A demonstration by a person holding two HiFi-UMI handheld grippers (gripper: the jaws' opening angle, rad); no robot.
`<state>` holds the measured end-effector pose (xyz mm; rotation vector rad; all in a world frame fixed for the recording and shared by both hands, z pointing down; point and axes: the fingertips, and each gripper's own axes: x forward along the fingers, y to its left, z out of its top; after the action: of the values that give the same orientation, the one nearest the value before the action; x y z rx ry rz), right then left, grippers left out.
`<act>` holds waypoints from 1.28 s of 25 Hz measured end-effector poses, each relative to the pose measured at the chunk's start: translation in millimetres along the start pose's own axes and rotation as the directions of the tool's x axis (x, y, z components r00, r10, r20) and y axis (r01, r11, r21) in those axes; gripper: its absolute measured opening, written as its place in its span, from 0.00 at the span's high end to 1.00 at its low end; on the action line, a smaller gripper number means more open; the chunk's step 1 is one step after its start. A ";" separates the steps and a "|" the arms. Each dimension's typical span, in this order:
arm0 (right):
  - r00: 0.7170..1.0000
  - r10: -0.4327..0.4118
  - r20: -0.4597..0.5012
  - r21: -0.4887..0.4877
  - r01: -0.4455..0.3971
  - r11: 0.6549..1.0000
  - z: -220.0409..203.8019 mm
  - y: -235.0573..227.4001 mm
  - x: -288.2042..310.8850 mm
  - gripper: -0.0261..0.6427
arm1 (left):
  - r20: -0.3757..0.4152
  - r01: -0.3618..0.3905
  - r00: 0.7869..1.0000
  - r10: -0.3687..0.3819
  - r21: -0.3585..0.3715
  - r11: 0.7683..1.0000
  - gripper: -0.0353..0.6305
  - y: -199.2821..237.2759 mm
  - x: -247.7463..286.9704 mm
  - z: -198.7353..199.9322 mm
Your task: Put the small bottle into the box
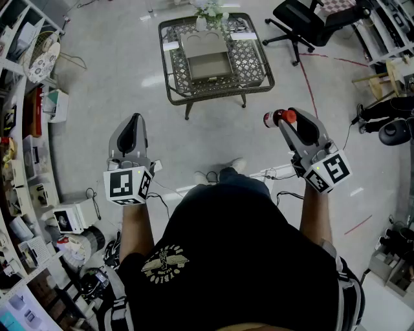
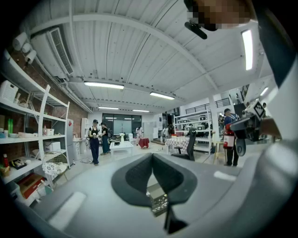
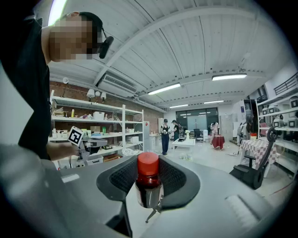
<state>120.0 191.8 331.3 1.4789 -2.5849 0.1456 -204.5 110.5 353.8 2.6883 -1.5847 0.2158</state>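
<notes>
The small bottle (image 1: 278, 118), dark with a red cap, lies sideways between the fingers of my right gripper (image 1: 289, 118), which is shut on it and held up in the air at the right. In the right gripper view the bottle (image 3: 148, 179) stands cap-up between the pads of that gripper (image 3: 148, 173). My left gripper (image 1: 134, 119) is raised at the left, shut and empty; its jaws meet at the tip (image 2: 152, 158). The open box (image 1: 206, 44) sits on the wicker table (image 1: 255, 64) ahead, well beyond both grippers.
A black office chair (image 1: 309, 19) stands at the back right. Crowded shelves (image 1: 26, 136) line the left side, and cables trail over the floor near my feet. A flower vase (image 1: 209, 14) stands behind the box. Two people (image 3: 165, 135) stand far off.
</notes>
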 end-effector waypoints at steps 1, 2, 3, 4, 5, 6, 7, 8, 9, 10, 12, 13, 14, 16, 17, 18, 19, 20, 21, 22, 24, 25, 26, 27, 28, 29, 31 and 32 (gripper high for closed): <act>1.000 -0.002 -0.001 0.002 0.002 1.000 -0.2 3.4 1.0 0.74 | -0.003 0.005 1.000 -0.005 -0.002 1.000 0.95 1.7 -0.8 -1.1; 1.000 -0.003 -0.003 0.004 0.003 1.000 -0.3 6.5 1.9 0.74 | -0.006 0.010 1.000 -0.010 -0.003 1.000 0.95 3.2 -1.2 -2.1; 1.000 -0.005 -0.004 0.005 0.005 1.000 -0.3 9.0 2.9 0.74 | -0.008 0.016 1.000 -0.016 -0.003 1.000 0.95 4.5 -1.0 -3.1; 1.000 -0.007 -0.005 0.006 0.007 1.000 -0.3 10.7 3.8 0.74 | -0.009 0.023 1.000 -0.023 -0.002 1.000 0.95 5.3 0.1 -4.1; 1.000 -0.010 -0.007 0.006 0.010 1.000 -0.2 11.5 4.7 0.74 | -0.010 0.030 1.000 -0.030 -0.001 1.000 0.95 5.7 2.0 -5.3; 1.000 -0.013 -0.008 0.006 0.013 1.000 -0.1 11.7 5.4 0.74 | -0.012 0.035 0.999 -0.035 -0.001 0.999 0.95 5.8 4.3 -6.7; 1.000 -0.016 -0.007 0.007 0.016 1.000 0.1 11.3 5.6 0.74 | -0.014 0.039 0.999 -0.039 -0.003 0.999 0.95 5.4 6.7 -8.3; 1.000 -0.018 -0.004 0.010 0.018 1.000 0.9 10.4 5.5 0.74 | -0.015 0.042 0.999 -0.042 -0.006 0.999 0.95 4.6 9.1 -9.5; 1.000 -0.019 0.002 0.013 0.019 1.000 2.3 8.7 5.3 0.74 | -0.015 0.044 0.999 -0.044 -0.008 0.999 0.95 3.5 11.4 -10.3; 1.000 -0.019 0.009 0.017 0.019 1.000 3.8 6.2 5.5 0.74 | -0.014 0.045 0.999 -0.045 -0.010 0.999 0.95 2.3 14.1 -10.5; 1.000 -0.015 0.017 0.019 0.015 1.000 6.0 -1.6 8.7 0.74 | -0.013 0.045 0.999 -0.045 -0.008 0.999 0.95 0.4 20.9 -10.2; 1.000 -0.013 0.019 0.019 0.013 1.000 6.2 -7.0 11.9 0.74 | -0.014 0.044 0.999 -0.044 -0.005 0.999 0.95 -0.2 25.5 -9.8; 1.000 -0.011 0.020 0.020 0.010 1.000 5.8 -13.1 15.8 0.74 | -0.017 0.041 0.999 -0.041 -0.003 0.999 0.95 -0.4 30.5 -9.5; 1.000 -0.003 0.021 0.026 0.003 1.000 4.4 -24.8 25.1 0.74 | -0.022 0.033 0.999 -0.033 -0.002 0.999 0.95 0.3 40.0 -8.5; 1.000 0.002 0.022 0.029 -0.003 1.000 4.0 -29.6 30.3 0.74 | -0.022 0.029 0.999 -0.029 -0.002 1.000 0.95 0.8 43.7 -7.4; 1.000 0.010 0.023 0.032 -0.010 0.999 3.9 -33.9 35.4 0.74 | -0.020 0.025 0.999 -0.025 -0.002 1.000 0.95 1.0 47.0 -6.0; 1.000 0.018 0.025 0.033 -0.018 0.999 4.3 -38.1 40.4 0.74 | -0.016 0.022 1.000 -0.022 0.002 1.000 0.95 0.9 50.5 -4.2; 0.999 0.027 0.027 0.034 -0.028 0.999 5.0 -42.7 45.3 0.74 | -0.011 0.020 1.000 -0.020 0.007 1.000 0.95 0.3 54.9 -2.1; 0.999 0.036 0.028 0.035 -0.037 0.999 5.8 -48.0 50.0 0.74 | -0.008 0.018 1.000 -0.017 0.011 1.000 0.95 -0.3 60.3 -0.1; 0.999 0.044 0.029 0.034 -0.045 0.998 6.5 -53.9 54.8 0.74 | -0.008 0.014 1.000 -0.014 0.012 1.000 0.95 -0.8 66.5 1.2; 0.998 0.057 0.027 0.030 -0.058 0.998 7.8 -66.3 64.6 0.74 | -0.020 0.008 1.000 -0.007 0.003 1.000 0.95 -0.8 79.5 1.1; 0.998 0.063 0.025 0.028 -0.063 0.998 8.6 -71.8 69.9 0.74 | -0.024 0.005 1.000 -0.005 0.000 1.000 0.95 -0.2 85.6 1.1; 0.997 0.069 0.024 0.027 -0.069 0.997 9.3 -76.6 75.4 0.74 | -0.021 0.002 1.000 -0.002 0.002 1.000 0.95 1.0 91.4 1.9; 0.997 0.076 0.023 0.027 -0.076 0.997 10.2 -80.9 81.1 0.74 | -0.017 0.001 1.000 -0.001 0.004 1.000 0.95 2.3 97.3 2.5; 0.996 0.083 0.024 0.027 -0.084 0.996 10.8 -84.8 86.6 0.74 | -0.018 0.001 1.000 -0.001 0.004 1.000 0.95 3.3 103.6 1.5; 0.996 0.090 0.023 0.027 -0.091 0.996 10.9 -88.6 91.7 0.74 | -0.023 0.004 1.000 -0.004 0.001 1.000 0.95 3.6 110.5 -1.2; 0.996 0.094 0.010 0.035 -0.094 0.995 8.0 -98.0 99.4 0.74 | -0.041 0.008 0.999 -0.009 -0.014 1.000 0.95 1.6 126.2 -8.6; 0.996 0.092 -0.002 0.042 -0.091 0.995 5.3 -104.3 102.2 0.74 | -0.045 0.009 0.999 -0.010 -0.021 1.000 0.95 -0.5 134.4 -10.5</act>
<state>158.6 51.5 345.7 1.3721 -2.6632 0.2142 -141.0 -5.3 381.1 2.6546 -1.5535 0.2564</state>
